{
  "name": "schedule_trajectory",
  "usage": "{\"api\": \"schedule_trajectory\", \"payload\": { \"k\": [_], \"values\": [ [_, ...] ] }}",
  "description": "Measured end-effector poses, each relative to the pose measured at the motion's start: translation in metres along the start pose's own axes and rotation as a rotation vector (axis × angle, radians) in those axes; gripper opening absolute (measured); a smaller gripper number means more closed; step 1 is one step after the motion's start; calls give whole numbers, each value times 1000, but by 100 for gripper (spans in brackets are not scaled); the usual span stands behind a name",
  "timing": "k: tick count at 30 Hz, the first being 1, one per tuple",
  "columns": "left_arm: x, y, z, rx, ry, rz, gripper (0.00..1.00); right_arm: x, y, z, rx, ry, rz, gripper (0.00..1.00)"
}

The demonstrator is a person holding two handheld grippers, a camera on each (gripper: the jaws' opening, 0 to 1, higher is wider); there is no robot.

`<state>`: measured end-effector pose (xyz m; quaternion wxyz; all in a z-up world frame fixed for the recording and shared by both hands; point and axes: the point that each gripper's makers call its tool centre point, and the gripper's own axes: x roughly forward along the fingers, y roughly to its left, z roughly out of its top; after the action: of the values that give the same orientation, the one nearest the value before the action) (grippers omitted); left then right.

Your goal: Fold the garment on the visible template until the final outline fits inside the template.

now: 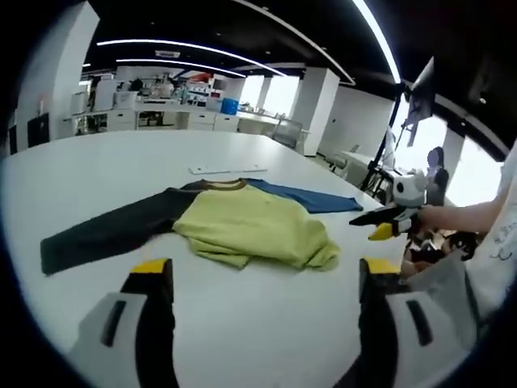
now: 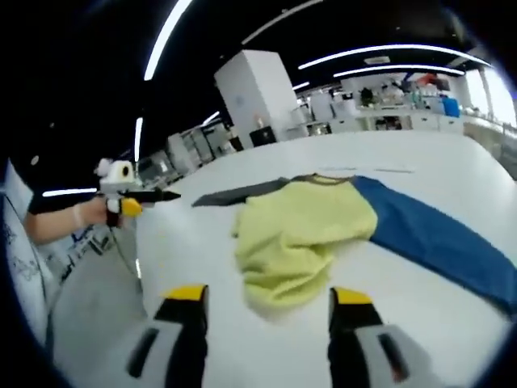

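A long-sleeved shirt [image 1: 250,226] lies on the white table [image 1: 97,170], its yellow-green body bunched at the hem. One sleeve is dark [image 1: 105,230], the other blue [image 1: 311,198]. My left gripper [image 1: 266,271] hovers open just short of the shirt's hem, nothing between its jaws. My right gripper [image 1: 367,225] comes in from the right, held by a hand, off the shirt beside the blue sleeve. In the right gripper view the shirt [image 2: 303,230] lies ahead of my open right gripper [image 2: 266,295], with the blue sleeve [image 2: 436,238] running right. The left gripper [image 2: 153,198] shows at far left.
A thin white strip [image 1: 226,170] lies on the table beyond the collar, also seen as the strip [image 2: 388,168] in the right gripper view. Desks, shelves and a white pillar [image 2: 254,93] stand far behind. A tripod stand [image 1: 384,153] rises beyond the table's right edge.
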<state>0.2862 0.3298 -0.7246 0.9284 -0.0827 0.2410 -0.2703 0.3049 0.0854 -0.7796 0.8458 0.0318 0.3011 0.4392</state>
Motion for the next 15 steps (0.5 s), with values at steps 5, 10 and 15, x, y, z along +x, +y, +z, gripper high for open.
{"api": "schedule_trajectory", "payload": {
  "k": [5, 10, 15],
  "values": [
    [-2, -2, -10, -30, -1, -2, 92, 14, -3, -11, -19, 56, -19, 40],
    [-5, -11, -14, -60, -16, -3, 91, 30, -5, -15, 7, 93, -22, 27],
    [-6, -10, -15, -77, -21, 1, 90, 47, -10, -21, 29, 133, -16, 23]
  ]
}}
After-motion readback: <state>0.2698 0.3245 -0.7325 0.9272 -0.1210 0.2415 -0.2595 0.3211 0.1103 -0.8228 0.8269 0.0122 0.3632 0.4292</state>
